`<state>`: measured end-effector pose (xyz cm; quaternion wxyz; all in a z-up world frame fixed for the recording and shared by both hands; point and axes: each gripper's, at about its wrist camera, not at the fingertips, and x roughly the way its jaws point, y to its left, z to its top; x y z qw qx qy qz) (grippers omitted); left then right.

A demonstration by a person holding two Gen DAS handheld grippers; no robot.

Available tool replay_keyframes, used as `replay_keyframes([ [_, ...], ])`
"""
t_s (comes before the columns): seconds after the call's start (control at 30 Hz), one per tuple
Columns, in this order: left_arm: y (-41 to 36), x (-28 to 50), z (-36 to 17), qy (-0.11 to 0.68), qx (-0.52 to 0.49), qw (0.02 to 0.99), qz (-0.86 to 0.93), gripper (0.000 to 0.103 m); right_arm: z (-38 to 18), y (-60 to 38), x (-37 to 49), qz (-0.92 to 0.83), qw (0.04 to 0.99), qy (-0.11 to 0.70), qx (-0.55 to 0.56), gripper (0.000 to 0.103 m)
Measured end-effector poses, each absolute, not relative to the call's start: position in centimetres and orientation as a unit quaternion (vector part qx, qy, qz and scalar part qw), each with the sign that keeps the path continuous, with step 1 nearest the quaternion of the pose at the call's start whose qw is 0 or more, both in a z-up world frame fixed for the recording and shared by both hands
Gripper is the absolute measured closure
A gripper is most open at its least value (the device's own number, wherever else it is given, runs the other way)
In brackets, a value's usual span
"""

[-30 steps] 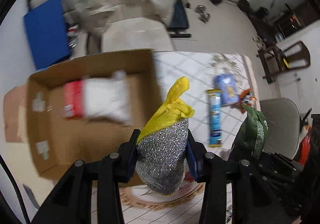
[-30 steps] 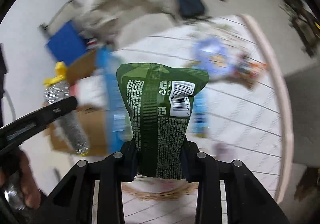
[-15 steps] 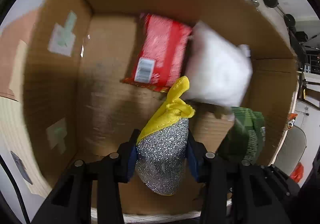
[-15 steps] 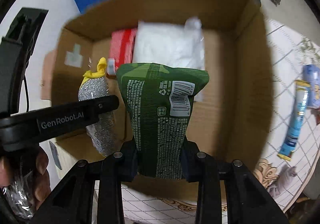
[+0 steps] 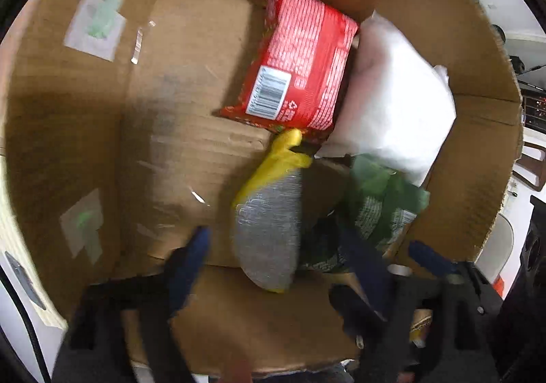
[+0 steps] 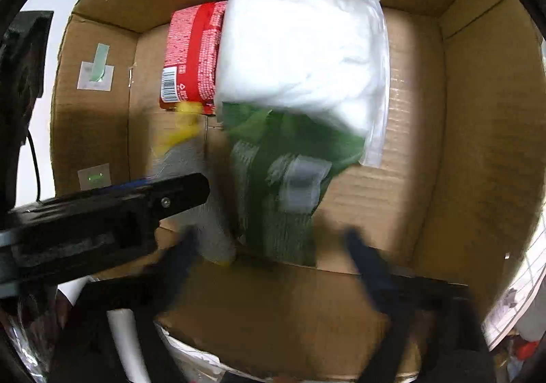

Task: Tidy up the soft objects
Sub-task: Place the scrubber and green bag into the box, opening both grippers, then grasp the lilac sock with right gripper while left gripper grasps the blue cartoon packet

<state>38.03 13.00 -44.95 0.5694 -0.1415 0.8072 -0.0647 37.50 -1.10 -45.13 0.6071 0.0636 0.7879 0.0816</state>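
Both grippers hang over an open cardboard box (image 5: 68, 116). My left gripper (image 5: 276, 246) is open; the silver scouring pad with a yellow top (image 5: 269, 232) lies loose on the box floor between its spread fingers. My right gripper (image 6: 269, 246) is open too; the green packet (image 6: 283, 178) lies free in the box (image 6: 477, 144), blurred. The green packet also shows in the left wrist view (image 5: 378, 209). A red packet (image 5: 300, 58) and a white zip bag (image 6: 300, 52) lie at the back of the box. The pad shows in the right wrist view (image 6: 191, 161), behind the left gripper's body.
The box walls rise on all sides. A patterned tablecloth (image 6: 518, 294) shows past the box's right wall. A chair (image 5: 498, 246) stands beyond the box in the left wrist view.
Both grippers have opened. The scouring pad and the green packet have dropped out of the jaws onto the box floor. Both cameras have moved slightly closer into the box.
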Motion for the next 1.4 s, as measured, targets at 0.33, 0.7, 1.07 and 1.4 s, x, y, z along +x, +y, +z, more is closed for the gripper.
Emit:
replay_keyframes([
  [0.33,10.3,36.5,-36.2,0.747,-0.066,0.659,-0.053,0.003,-38.4,-2.8,36.3,0.074,0.661,0.746,0.037,0.000],
  [0.7,-4.5,30.2,-25.8,0.639,0.024,0.759,-0.124,0.003,-27.4,-20.6,27.7,-0.014,0.747,0.649,0.140,0.000],
  [1.07,-19.2,22.8,-36.5,0.715,0.101,0.663,-0.199,0.004,-33.9,-38.7,16.1,-0.134,0.684,0.689,0.199,0.000],
  [1.4,-21.1,25.4,-40.3,0.728,0.140,0.658,-0.131,0.013,-45.7,-38.0,16.6,-0.095,0.622,0.735,0.252,0.021],
])
